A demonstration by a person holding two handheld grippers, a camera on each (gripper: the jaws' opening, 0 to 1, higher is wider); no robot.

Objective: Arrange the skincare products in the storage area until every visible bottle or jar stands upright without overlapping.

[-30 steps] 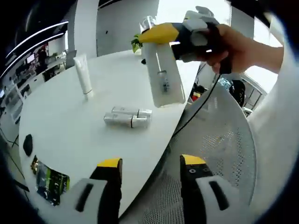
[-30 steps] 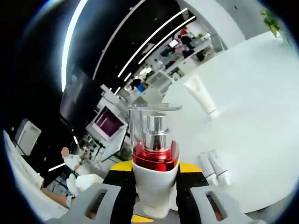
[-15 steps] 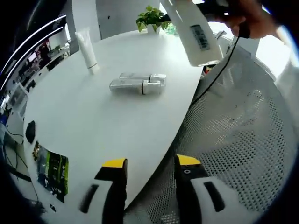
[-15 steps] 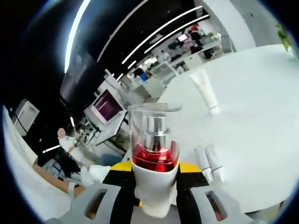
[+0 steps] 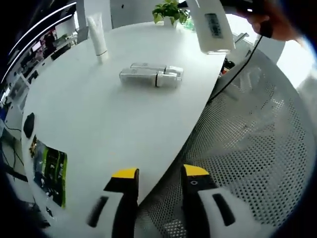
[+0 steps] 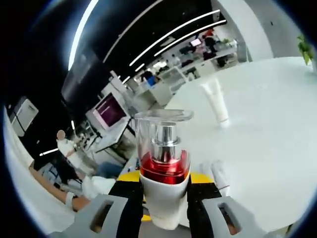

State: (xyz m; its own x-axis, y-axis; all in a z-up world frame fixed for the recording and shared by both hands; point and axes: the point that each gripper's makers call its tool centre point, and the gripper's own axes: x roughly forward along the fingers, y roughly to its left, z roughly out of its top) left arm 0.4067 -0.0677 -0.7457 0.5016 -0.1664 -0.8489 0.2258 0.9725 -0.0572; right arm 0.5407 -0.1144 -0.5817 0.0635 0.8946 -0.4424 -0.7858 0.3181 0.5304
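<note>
Right gripper (image 6: 164, 191) clamped on white pump bottle (image 6: 164, 171): clear cap, silver pump, red collar, held above table edge; same bottle (image 5: 212, 25) seen far right in left gripper view. Left gripper (image 5: 159, 176) empty, jaws apart, over near table rim beside perforated mesh chair (image 5: 247, 139). White round table (image 5: 99, 109), smooth. Two silvery cylindrical bottles (image 5: 151, 76) lying side by side, touching, mid-table. White tube (image 5: 97, 34) upright on cap, far left. Potted plant (image 5: 170, 10) at far edge.

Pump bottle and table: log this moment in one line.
right gripper: shut on pump bottle | left gripper: open | two small bottles: lying | tube: upright
</note>
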